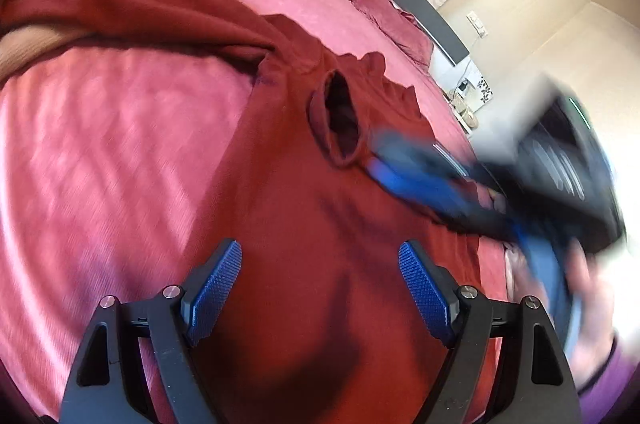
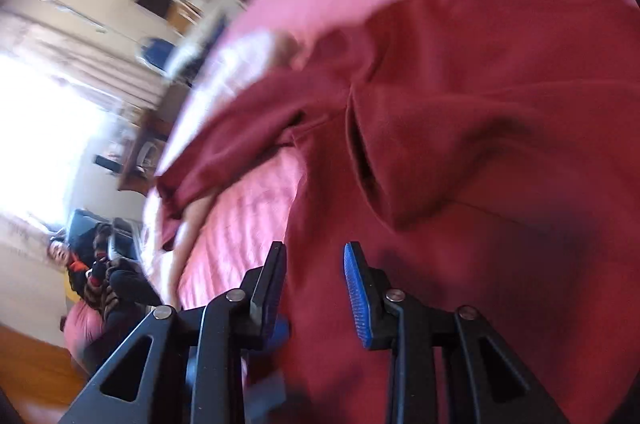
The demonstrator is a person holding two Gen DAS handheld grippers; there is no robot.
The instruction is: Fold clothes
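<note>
Maroon sweater (image 1: pixel 304 207) lies spread on the pink bed (image 1: pixel 100 151), collar up. Left gripper (image 1: pixel 320 288) hovers over its body, jaws wide, nothing between. Right gripper (image 2: pixel 316 288), blurred, sits near the collar, jaws partly apart, empty.

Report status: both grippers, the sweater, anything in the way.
Left gripper open, empty, over the dark red sweater. Right gripper part open, nothing held. Sweater spread on pink bedcover, unfolded. Nothing in the way.

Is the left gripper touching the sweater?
Cannot tell. In the left wrist view the left gripper has wide-open jaws with the maroon sweater behind them, but neither contact nor a gap shows plainly.
</note>
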